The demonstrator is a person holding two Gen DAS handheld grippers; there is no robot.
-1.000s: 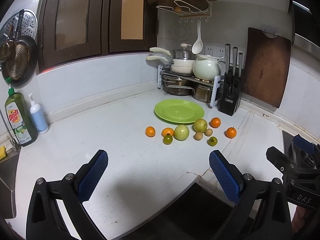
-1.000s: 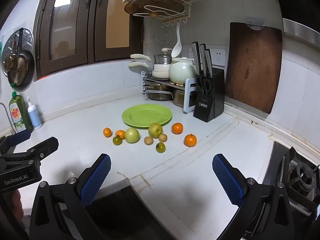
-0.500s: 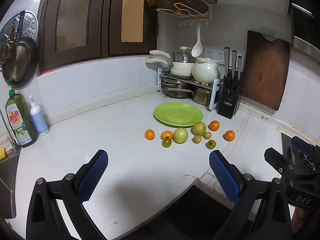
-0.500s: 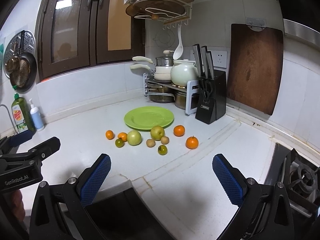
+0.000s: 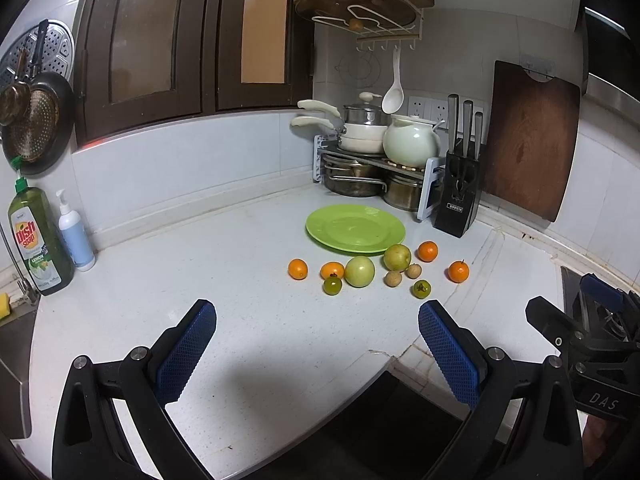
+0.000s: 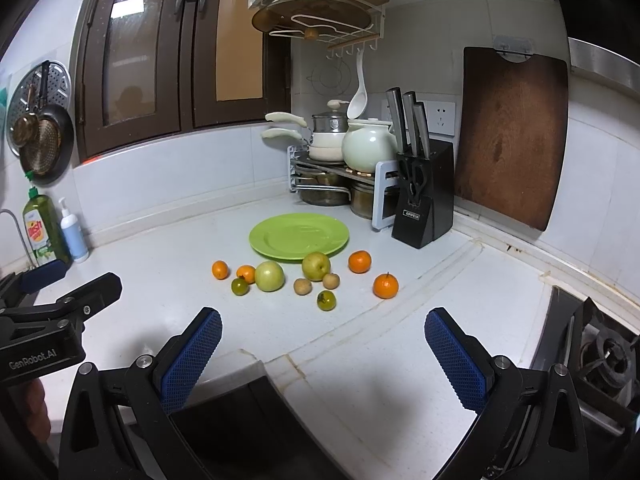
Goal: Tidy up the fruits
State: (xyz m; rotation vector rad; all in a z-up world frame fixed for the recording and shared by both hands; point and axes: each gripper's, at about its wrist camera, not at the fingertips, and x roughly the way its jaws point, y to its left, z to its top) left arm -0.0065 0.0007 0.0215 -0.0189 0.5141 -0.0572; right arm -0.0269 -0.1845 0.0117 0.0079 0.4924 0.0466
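On the white counter (image 6: 160,280), just in front of the green plate (image 6: 280,250), all the fruit sits loose: nothing organized yet. The plate holds nothing.

Fruit inventory, right wrist view:
- four oranges: far-left one (image 6: 219,269), one (image 6: 246,273) just beside the green apple (image 6: 269,276), one (image 6: 359,261) right of the yellow-green apple (image 6: 316,266), one (image 6: 385,285) out alone on the right
- two small dark-green fruits (image 6: 240,286) (image 6: 326,300)
- two small brown round fruits (image 6: 303,286) (image 6: 331,280), just beside each other, in front of the yellow-green apple

The yellow-green apple is nearest the plate rim, touching or almost touching; can't tell which.

Grippers: left gripper (image 5: 318,340) spread wide, nothing between the blue pads. Right gripper (image 6: 322,346) likewise wide apart and holding nothing. Both hover above the counter's near edge, well apart from the cluster.

Judgement: task at zero, about ten pieces to move, assuming the plate is the target. First pick not started. The lone right-hand orange looks the easiest for the right gripper, with free space round it. The brown pair and the dark-green fruits are small and round, so likely to roll if nudged.

Surroundings: knife block (image 6: 420,216) and pot rack (image 6: 332,178) behind the plate, dish soap bottle (image 5: 38,240) far left, stove (image 6: 600,352) at right.
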